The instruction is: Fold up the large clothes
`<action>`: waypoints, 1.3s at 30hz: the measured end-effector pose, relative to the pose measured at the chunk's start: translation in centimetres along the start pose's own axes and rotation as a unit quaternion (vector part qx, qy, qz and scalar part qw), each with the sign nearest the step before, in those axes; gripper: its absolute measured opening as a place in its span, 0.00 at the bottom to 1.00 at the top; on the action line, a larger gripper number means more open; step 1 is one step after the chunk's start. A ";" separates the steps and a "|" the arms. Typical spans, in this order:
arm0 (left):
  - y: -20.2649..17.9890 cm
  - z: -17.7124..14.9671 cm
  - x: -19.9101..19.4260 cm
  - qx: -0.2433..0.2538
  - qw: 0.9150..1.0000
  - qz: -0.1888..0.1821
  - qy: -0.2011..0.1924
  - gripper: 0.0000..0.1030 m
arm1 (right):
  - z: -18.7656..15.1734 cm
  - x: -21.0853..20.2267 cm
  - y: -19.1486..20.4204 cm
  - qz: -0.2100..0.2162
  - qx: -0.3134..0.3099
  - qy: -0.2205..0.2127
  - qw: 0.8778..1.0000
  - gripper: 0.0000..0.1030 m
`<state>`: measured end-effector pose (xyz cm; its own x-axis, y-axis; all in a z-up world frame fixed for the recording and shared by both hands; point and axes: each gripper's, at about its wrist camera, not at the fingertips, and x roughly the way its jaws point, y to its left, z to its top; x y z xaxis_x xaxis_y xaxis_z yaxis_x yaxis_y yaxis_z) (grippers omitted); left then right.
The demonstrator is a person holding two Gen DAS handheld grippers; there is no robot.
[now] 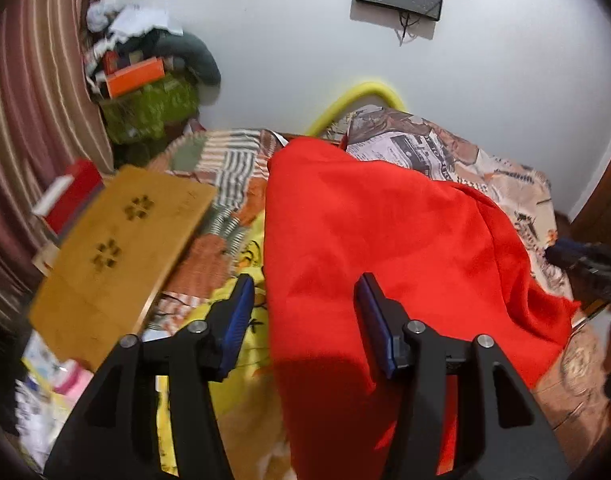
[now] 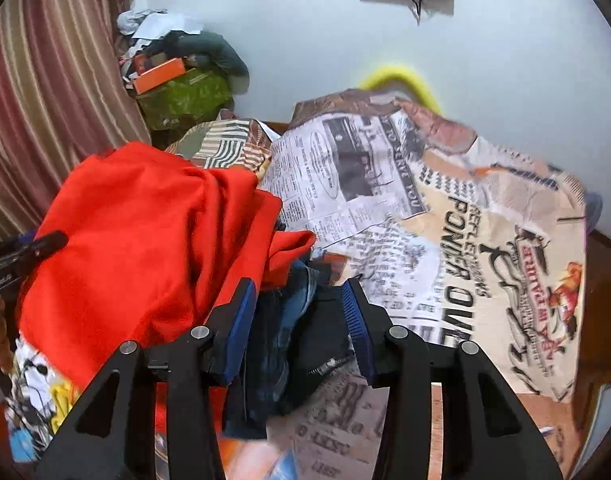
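The red cloth [image 1: 385,232] lies spread over a bed covered with a newsprint sheet [image 2: 445,240]. In the left wrist view the left gripper [image 1: 305,296] hangs over the cloth's near left edge with its jaws parted: that edge runs up between the two blue pads [image 1: 375,320], the right pad standing over the red fabric and the left one over a yellow sheet [image 1: 257,312] beside it. Neither pad presses on the cloth, so it is released. In the right wrist view the right gripper [image 2: 297,308] is also parted and holds nothing; between its fingers lies a heap of dark denim [image 2: 289,328], and the red cloth sits just left of the left finger, bunched in folds. Whether the pads touch the denim cannot be told. The left view alone shows a wooden tray [image 1: 117,256] with flower cut-outs lying left of the cloth, a red box [image 1: 73,192] beyond it, and the right gripper's dark tip at the far right edge. The right view alone shows the denim and the sheet's large print; the left gripper's tip [image 2: 45,242] pokes in at its left edge against the red fabric.
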<state>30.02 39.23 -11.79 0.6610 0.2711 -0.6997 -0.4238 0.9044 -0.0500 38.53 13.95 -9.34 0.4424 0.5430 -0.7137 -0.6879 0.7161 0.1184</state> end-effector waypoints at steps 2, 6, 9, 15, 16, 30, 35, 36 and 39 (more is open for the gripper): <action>-0.7 -0.4 -1.6 0.016 1.000 0.002 -0.011 0.52 | -0.4 -1.7 0.1 0.014 0.002 -0.014 1.000 0.40; -1.8 -0.9 -5.3 0.020 0.999 -0.011 -0.036 0.52 | -1.0 -5.4 0.9 0.040 0.004 -0.047 0.998 0.41; -2.6 -1.3 -8.9 0.016 0.997 -0.031 -0.063 0.52 | -1.6 -7.6 2.1 0.056 0.000 -0.074 0.996 0.41; -4.6 -2.7 -17.8 0.017 0.986 -0.081 -0.144 0.52 | -3.4 -15.6 5.2 0.071 -0.025 -0.163 0.984 0.41; -5.0 -3.1 -19.6 0.019 0.983 -0.090 -0.160 0.52 | -3.8 -16.8 5.7 0.074 -0.028 -0.178 0.981 0.41; -8.3 -11.6 -35.5 0.046 0.941 -0.059 -0.331 0.52 | -11.1 -28.8 10.6 0.092 -0.044 -0.336 0.936 0.41; -9.4 -14.7 -37.0 0.052 0.936 -0.052 -0.344 0.74 | -13.1 -29.4 11.8 0.062 -0.050 -0.356 0.931 0.68; -9.7 -15.4 -37.2 0.050 0.934 -0.048 -0.350 0.80 | -13.4 -29.4 11.8 0.053 -0.046 -0.361 0.930 0.72; -10.0 -16.7 -37.7 0.045 0.933 -0.043 -0.354 0.84 | -13.9 -29.3 11.4 0.037 -0.034 -0.363 0.931 0.84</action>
<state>-1.02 14.51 3.24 0.9473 0.3168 -0.0484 -0.3172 0.9483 -0.0015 9.73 0.16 3.36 0.6472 0.7608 -0.0487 -0.7559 0.6487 0.0878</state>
